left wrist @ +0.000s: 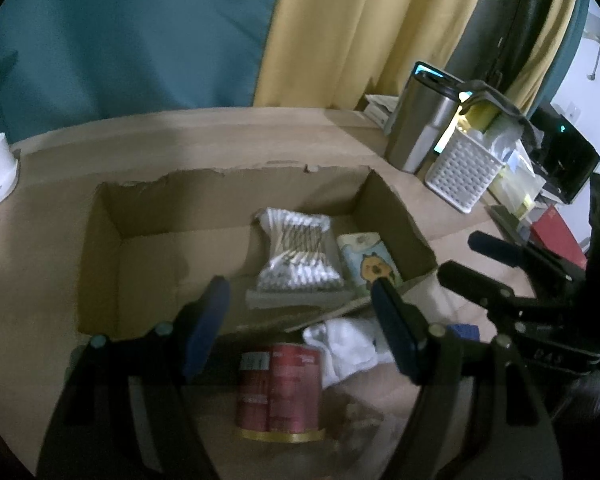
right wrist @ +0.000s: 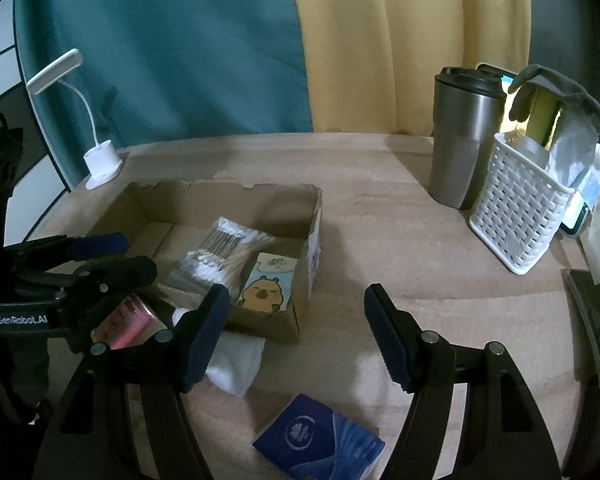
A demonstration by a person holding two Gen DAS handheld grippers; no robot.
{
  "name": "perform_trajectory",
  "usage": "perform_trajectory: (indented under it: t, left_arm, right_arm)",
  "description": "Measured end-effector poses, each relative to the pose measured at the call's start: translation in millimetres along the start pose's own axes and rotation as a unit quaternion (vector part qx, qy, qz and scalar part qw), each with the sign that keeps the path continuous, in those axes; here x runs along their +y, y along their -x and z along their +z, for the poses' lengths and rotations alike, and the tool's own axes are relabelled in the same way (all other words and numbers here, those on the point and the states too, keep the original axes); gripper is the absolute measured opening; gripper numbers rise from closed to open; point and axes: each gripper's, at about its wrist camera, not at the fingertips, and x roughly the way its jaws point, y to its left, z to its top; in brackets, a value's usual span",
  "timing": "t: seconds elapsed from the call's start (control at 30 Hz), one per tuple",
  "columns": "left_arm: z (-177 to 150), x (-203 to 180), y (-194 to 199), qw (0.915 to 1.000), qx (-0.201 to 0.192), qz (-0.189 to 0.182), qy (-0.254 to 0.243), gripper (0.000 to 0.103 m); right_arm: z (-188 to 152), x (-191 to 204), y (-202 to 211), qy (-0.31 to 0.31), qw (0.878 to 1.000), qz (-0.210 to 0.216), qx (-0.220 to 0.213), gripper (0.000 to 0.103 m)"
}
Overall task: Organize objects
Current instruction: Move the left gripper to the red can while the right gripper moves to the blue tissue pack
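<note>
1. Okay — my left gripper has jaws apart, nothing between them, hovering above the red can lying just outside the cardboard box.
2. My right gripper — jaws apart too, nothing held, over the table.
3. Box holds a cotton swab pack beside a cartoon tissue pack.
4. White cloth touches the box's near wall; blue packet lies near it on the table.

Swabs pack & tissue pack in box; can before it.
</note>
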Motion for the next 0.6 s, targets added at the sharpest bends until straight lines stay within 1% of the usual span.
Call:
perform_trajectory:
  t: [0.27, 0.6]
  left_arm:
    - [-7.8, -0.2, 5.1, 1.0000, -0.002, -0.001, 0.000, 0.074]
    - [-20.0, -2.5, 17.6, 0.9999, -0.013, 0.006, -0.009, 0.075]
  right_arm:
    - [-4.5, 1.8, 4.4, 0.002, 1.000, -0.004, 0.000, 0.073]
    - [-12.0, 3.1, 8.1, 0.002, 1.000, -0.009, 0.001, 0.074]
